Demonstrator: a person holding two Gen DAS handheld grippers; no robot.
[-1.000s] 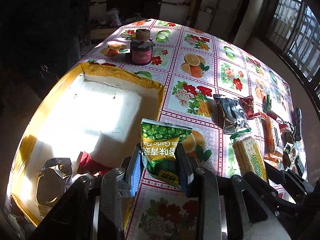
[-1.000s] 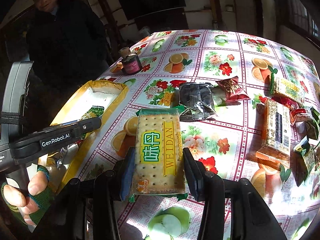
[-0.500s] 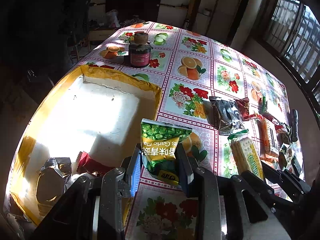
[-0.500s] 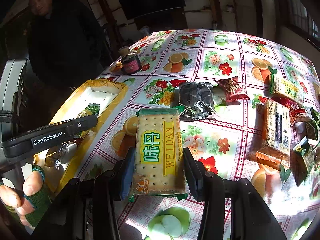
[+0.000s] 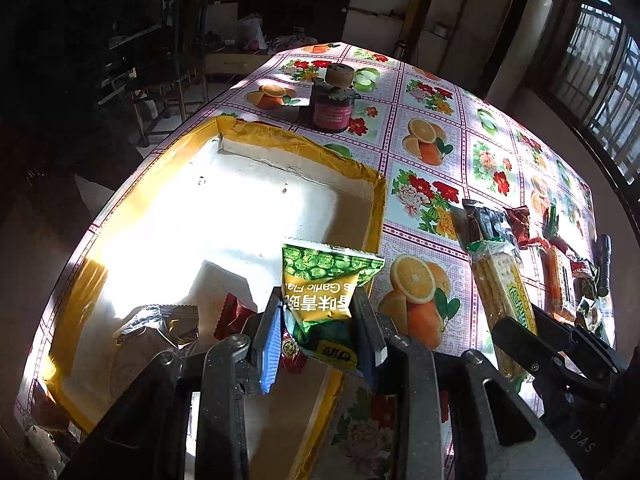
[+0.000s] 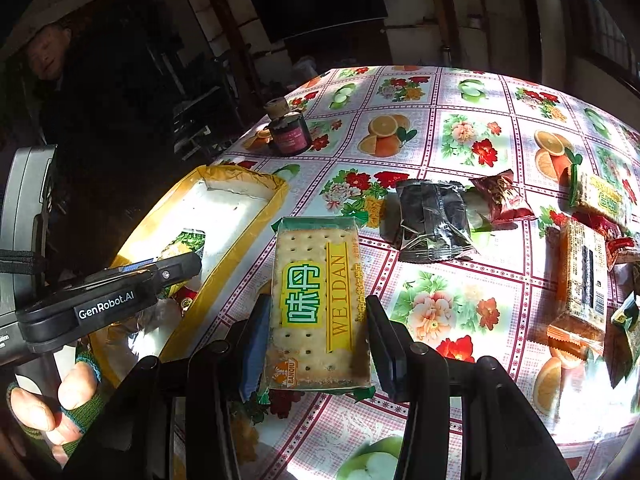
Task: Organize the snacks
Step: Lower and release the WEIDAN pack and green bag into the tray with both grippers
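**A:** so where's the green pea packet point(image 5: 324, 292) right now?

**B:** clamped in the left gripper point(image 5: 320, 332), both fingers pressed on its lower half. It's held up over the near right edge of the yellow tray point(image 5: 376, 200), print upside down toward the camera. From the right wrist view you can see the same packet point(image 6: 185, 245) poking out past the left gripper point(image 6: 160, 276) above the tray point(image 6: 256, 216).

**A:** and the other hand?

**B:** right gripper point(image 6: 316, 340) is closed on the cracker pack point(image 6: 318, 304), the one that says WEIDAN. Fingers squeeze its long sides near the bottom end. It's just right of the tray, above the flowery tablecloth point(image 6: 460, 304). Can't tell if it's lifted or touching.

**A:** anything in the tray already?

**B:** yeah, a silver packet point(image 5: 160, 328) and a small red packet point(image 5: 234, 314) at the near end, by the left gripper. Rest of the tray floor is white and blown out by sun.

**A:** what else is on the table?

**B:** to the right of the crackers: a dark foil packet point(image 6: 434, 220) with a dark red packet point(image 6: 500, 196) just beside it, then an orange biscuit pack point(image 6: 580, 280) and another green-and-yellow cracker pack point(image 6: 604, 196) near the right edge. Well behind the tray, a dark jar point(image 6: 288, 130) with a cork lid.
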